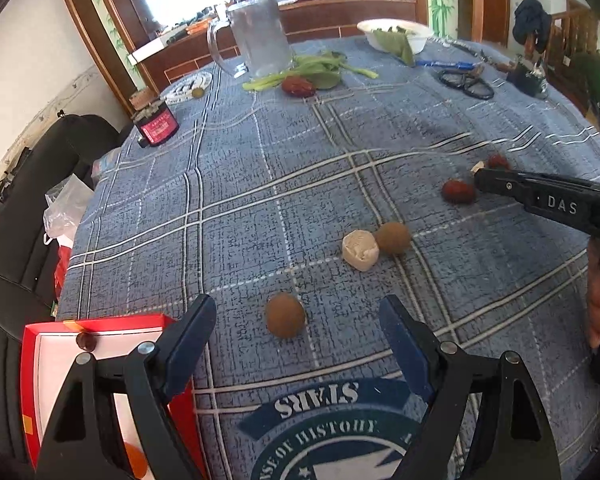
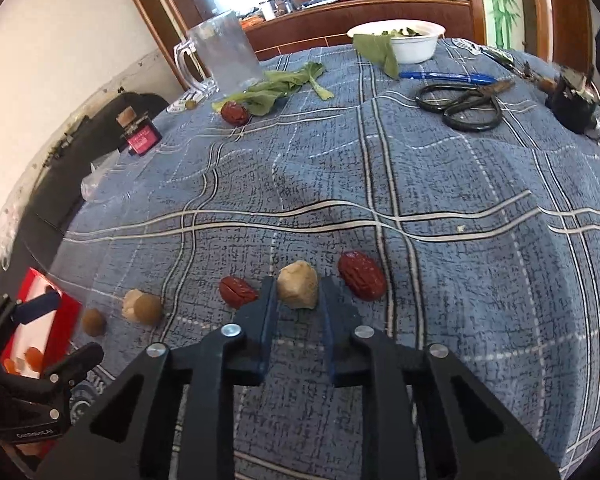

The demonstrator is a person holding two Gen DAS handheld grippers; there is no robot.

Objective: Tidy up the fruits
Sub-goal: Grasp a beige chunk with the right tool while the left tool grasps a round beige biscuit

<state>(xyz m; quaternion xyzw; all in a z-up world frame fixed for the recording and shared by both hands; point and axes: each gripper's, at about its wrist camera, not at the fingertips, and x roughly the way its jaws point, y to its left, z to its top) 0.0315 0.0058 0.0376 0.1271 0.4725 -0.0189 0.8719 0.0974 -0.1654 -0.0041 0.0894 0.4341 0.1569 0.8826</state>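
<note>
the right gripper (image 2: 298,300) sat low over the blue plaid tablecloth (image 2: 440,184), its fingers narrowed around a pale beige lump (image 2: 299,290) without clearly pressing it. a red date (image 2: 362,275) lay just right of the lump, another red date (image 2: 237,291) just left. further left of the lump sat a brown longan (image 2: 148,309), then a smaller longan (image 2: 93,322) near the red box (image 2: 66,312). the left gripper (image 1: 298,330) hovered with fingers wide apart, framing that longan (image 1: 285,315).
</note>
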